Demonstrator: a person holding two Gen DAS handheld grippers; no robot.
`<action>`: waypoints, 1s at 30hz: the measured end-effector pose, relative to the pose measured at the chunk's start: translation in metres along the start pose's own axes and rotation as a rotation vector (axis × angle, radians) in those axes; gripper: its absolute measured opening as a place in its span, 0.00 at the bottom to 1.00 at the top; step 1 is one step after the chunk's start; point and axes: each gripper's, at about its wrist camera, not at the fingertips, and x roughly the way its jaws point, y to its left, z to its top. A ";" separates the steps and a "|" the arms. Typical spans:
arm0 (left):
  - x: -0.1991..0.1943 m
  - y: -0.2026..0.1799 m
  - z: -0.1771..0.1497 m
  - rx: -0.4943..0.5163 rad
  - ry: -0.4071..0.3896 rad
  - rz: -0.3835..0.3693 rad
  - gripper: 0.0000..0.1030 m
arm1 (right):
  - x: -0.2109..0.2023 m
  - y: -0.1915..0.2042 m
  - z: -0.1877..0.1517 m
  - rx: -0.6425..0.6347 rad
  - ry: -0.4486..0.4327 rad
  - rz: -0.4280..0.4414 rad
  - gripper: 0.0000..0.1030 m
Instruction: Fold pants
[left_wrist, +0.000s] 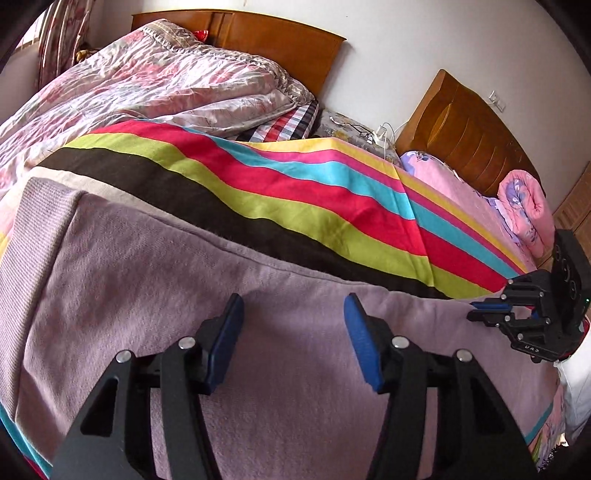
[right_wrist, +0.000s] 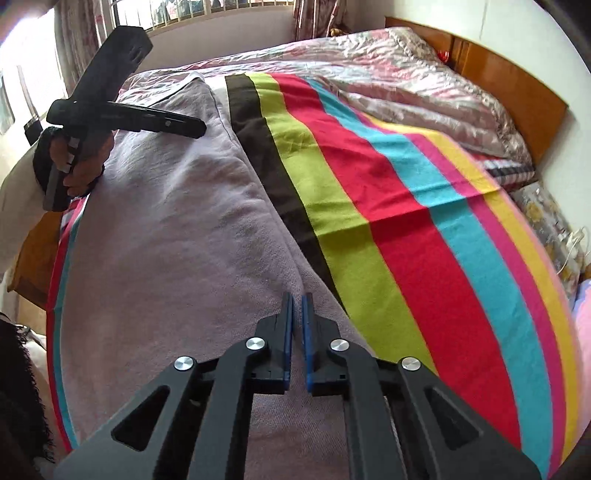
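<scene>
I see the lavender pants (left_wrist: 295, 369) spread flat along the near edge of the striped sheet (left_wrist: 314, 192) on the bed. My left gripper (left_wrist: 293, 321) hovers over them, jaws wide apart. My right gripper (right_wrist: 297, 321) sits above the fabric's edge — pads nearly together, a thin gap, nothing between them.

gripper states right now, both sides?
Left gripper: open, over the lilac pants, holding nothing.
Right gripper: shut; no cloth visible between its pads.
</scene>
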 end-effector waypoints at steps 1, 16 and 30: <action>0.000 0.001 -0.001 -0.006 -0.009 -0.003 0.55 | -0.008 -0.001 0.004 0.011 -0.032 -0.021 0.03; -0.051 -0.045 -0.014 0.073 -0.169 0.105 0.65 | -0.066 -0.064 -0.064 0.294 -0.078 -0.152 0.45; 0.072 -0.214 -0.047 0.368 0.189 -0.124 0.71 | -0.035 -0.077 -0.094 0.324 0.020 -0.072 0.43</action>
